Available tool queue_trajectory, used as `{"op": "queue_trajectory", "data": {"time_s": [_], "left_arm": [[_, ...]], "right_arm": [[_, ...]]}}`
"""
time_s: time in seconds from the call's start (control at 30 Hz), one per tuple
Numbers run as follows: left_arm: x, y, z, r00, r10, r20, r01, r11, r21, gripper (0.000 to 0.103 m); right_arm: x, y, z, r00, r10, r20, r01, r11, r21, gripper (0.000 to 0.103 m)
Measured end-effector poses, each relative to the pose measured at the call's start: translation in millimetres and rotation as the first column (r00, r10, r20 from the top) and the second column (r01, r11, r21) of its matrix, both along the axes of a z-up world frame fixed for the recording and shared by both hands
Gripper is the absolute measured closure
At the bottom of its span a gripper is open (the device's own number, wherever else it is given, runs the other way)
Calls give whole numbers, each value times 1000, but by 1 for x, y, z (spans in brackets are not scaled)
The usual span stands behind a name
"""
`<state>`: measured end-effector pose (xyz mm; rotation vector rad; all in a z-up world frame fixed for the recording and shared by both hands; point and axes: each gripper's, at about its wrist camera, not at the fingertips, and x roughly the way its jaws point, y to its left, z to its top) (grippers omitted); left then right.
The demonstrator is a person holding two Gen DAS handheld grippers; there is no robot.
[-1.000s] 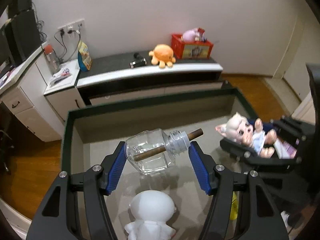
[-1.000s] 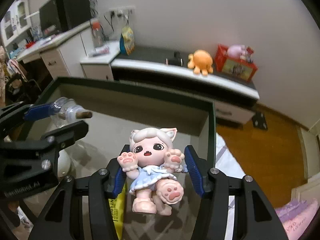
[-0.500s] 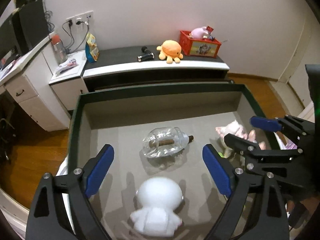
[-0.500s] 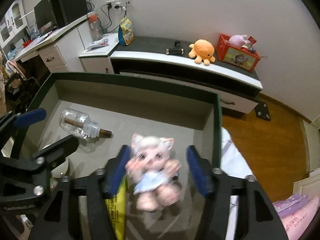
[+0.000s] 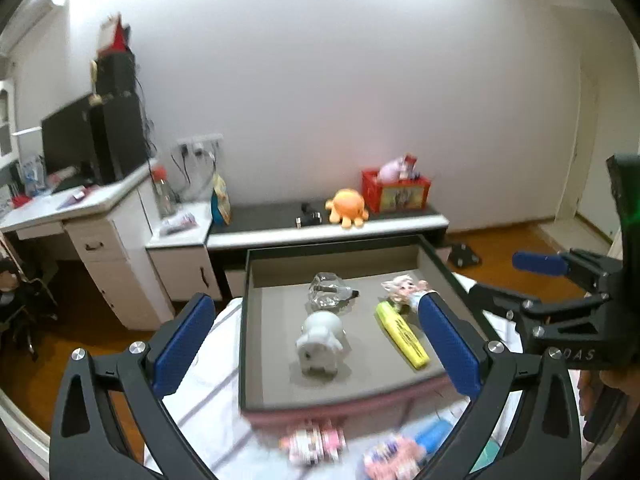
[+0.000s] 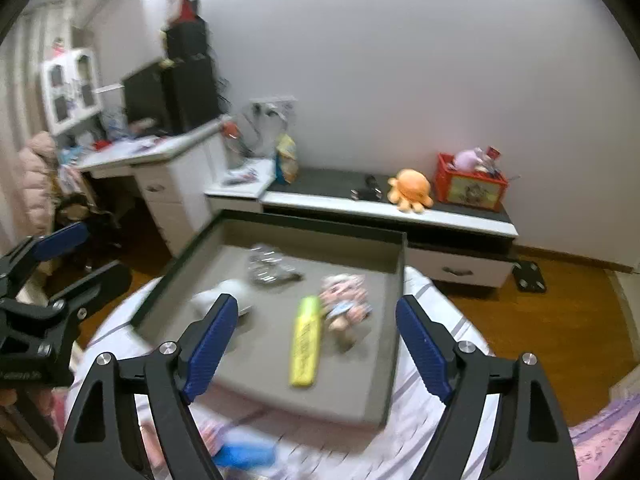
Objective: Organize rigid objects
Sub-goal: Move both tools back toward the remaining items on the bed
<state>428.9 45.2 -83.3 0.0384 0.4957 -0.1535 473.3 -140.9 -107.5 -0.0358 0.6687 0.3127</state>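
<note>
- The left gripper (image 5: 316, 322) is seen with its jaws wide apart and opening; nothing is held between the blue pads (image 5: 182, 344), and only the tray far below is framed by them.
- The right gripper (image 6: 318, 340) is likewise seen with its jaws apart and opening; nothing is clamped, and no pad is in contact with any object.
- A grey tray (image 5: 280, 394) with a dark rim is placed on a striped cloth (image 5: 208, 408).
- A clear glass bottle (image 5: 330, 294) with a dark stick inside is laid on its side towards the far wall of the tray.
- A white figurine (image 5: 320, 340) is laid just in front of the bottle, on the left half of the tray.
- A yellow highlighter (image 5: 402, 334) is laid lengthwise on the right half of the tray.
- A cat-eared doll (image 5: 404, 290) in a blue dress is laid at the far end of the highlighter, touching or nearly touching it; which cannot be told.
- Blurred pink and blue objects (image 5: 316, 442) are located on the cloth in front of the tray; their identity cannot be determined.
- An orange plush (image 5: 347, 211) and a red box (image 5: 396, 192) are positioned on the low cabinet (image 5: 320, 232) behind the tray.
- In the right wrist view the tray contents are smeared by motion blur.
</note>
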Motion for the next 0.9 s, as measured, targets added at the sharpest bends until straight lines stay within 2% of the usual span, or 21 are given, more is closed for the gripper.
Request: {"op": "queue_trajectory", "data": {"time_s": [0.17,0.2,0.23,0.27,0.37,0.43,0.53,0.63,0.73,0.9], "left_arm": [[-75,-1,-7,998,12,62,-14,1000,28,0],[-90,-1,-10,996,25,81,-28,999,34,0],[-101,-1,-12,995,36,91,-40,998,43,0],[-114,-1,-16,994,48,101,-54,997,55,0],[-146,4,-30,990,68,122,-71,997,15,0],[-155,8,-42,994,74,83,-74,997,0,0],[-174,16,-54,991,101,93,-101,995,0,0],[-181,27,-67,992,112,65,-113,994,6,0],[-174,41,-82,992,129,2,-129,992,12,0],[-160,59,-101,983,175,-49,-175,985,-4,0]], "right_arm": [[-76,4,-3,997,34,66,-35,999,8,17],[-88,3,-4,996,38,84,-40,999,12,12],[-104,3,-5,993,38,111,-40,999,14,3],[-116,2,-8,992,26,125,-28,1000,13,0],[-149,0,-17,985,0,175,-2,1000,10,0],[-166,-2,-26,984,-32,176,31,999,11,0],[-191,-3,-38,978,-74,197,77,997,-5,0],[-206,-10,-47,970,-117,212,120,993,-1,0],[-203,-17,-55,976,-135,171,135,991,7,0],[-191,-29,-71,981,-160,108,161,987,-1,0]]}}
